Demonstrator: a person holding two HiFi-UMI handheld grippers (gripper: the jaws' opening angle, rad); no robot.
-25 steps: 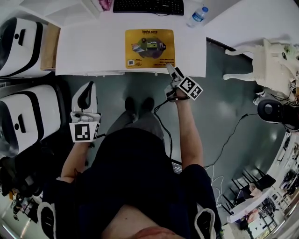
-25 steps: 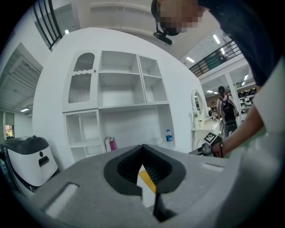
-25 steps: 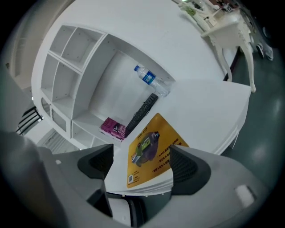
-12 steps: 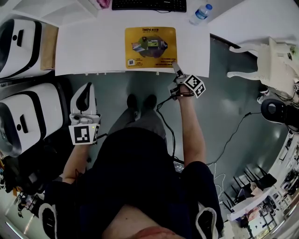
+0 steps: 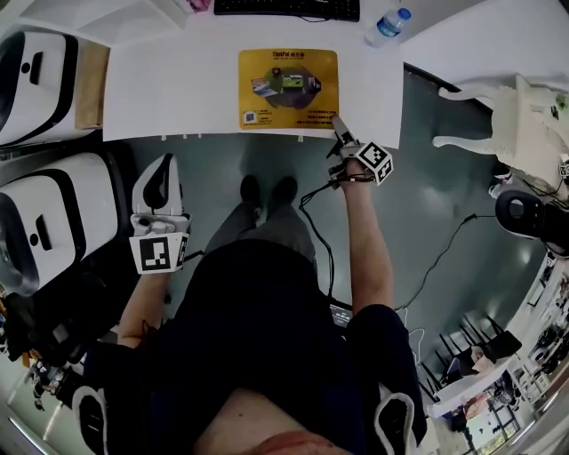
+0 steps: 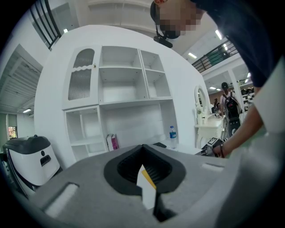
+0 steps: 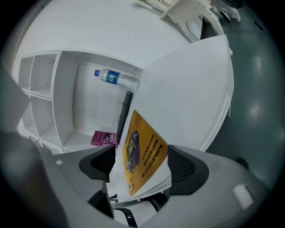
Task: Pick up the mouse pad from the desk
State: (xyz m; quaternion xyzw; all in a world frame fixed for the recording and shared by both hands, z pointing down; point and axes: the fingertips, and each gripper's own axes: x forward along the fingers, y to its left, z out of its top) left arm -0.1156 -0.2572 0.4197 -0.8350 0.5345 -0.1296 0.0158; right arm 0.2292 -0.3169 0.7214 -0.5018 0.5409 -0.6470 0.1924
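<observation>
The yellow mouse pad (image 5: 287, 87) lies flat near the front edge of the white desk (image 5: 160, 89). My right gripper (image 5: 341, 133) is at the desk's front edge, by the pad's near right corner. In the right gripper view its jaws stand wide on either side of the desk edge and the mouse pad (image 7: 138, 142). The right gripper (image 7: 141, 156) is closing, and its pads are not pressing on anything. My left gripper (image 5: 160, 188) hangs below and left of the desk, over the floor. Its tips meet and hold nothing, and so the left gripper (image 6: 142, 149) shows them too.
A black keyboard (image 5: 286, 9) and a water bottle (image 5: 384, 27) lie behind the pad. White machines (image 5: 36, 71) stand to the left, and a white ornate piece of furniture (image 5: 520, 111) to the right. A cable (image 5: 444, 249) runs across the grey floor.
My right gripper has sunk to the desk's front edge by the pad's corner and has rolled. The left gripper has kept still.
</observation>
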